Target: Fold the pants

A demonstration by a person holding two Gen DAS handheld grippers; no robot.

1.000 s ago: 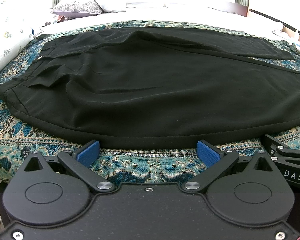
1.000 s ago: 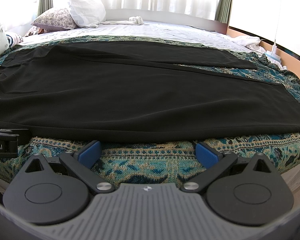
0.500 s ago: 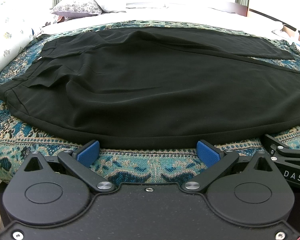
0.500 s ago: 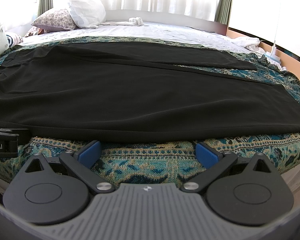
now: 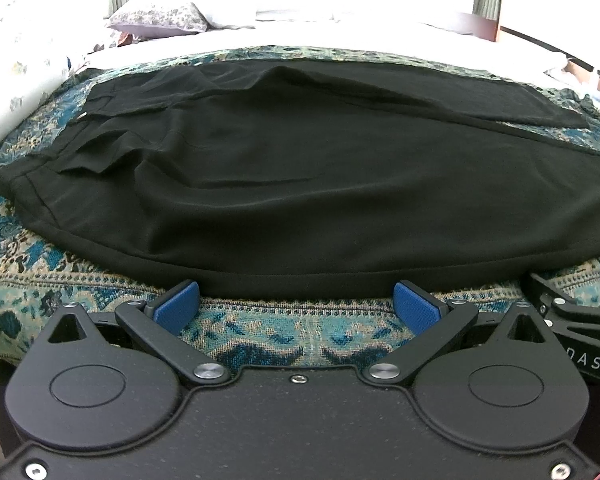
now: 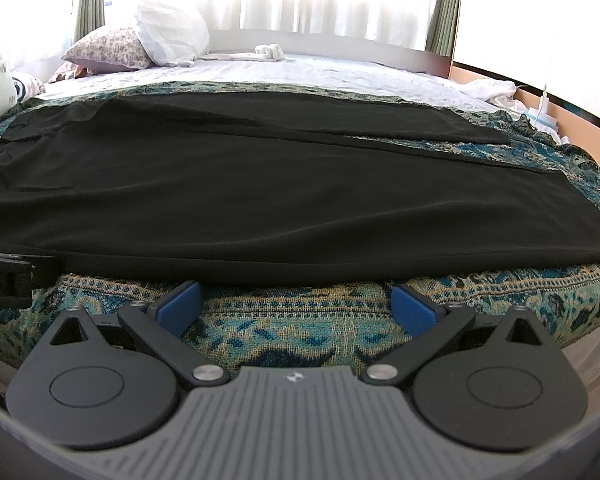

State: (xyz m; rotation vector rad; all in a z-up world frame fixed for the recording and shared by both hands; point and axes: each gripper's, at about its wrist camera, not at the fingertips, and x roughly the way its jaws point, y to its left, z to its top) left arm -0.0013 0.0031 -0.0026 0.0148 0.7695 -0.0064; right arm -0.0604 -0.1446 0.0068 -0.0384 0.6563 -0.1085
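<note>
Black pants [image 5: 300, 184] lie spread flat on a teal patterned blanket [image 5: 268, 328], waistband at the left, legs running right. They also fill the right wrist view [image 6: 284, 200], both leg ends at the right. My left gripper [image 5: 298, 304] is open and empty, its blue pads [image 5: 178, 306] just short of the pants' near edge. My right gripper [image 6: 298, 304] is open and empty, level with the near leg's edge. The right gripper shows at the left wrist view's right edge [image 5: 572, 320].
The blanket covers a bed with a white sheet [image 6: 340, 72] beyond. Pillows [image 6: 140, 44] lie at the far left. A wooden bed frame [image 6: 580, 112] runs along the right. The blanket's front edge [image 6: 540, 300] drops off below the grippers.
</note>
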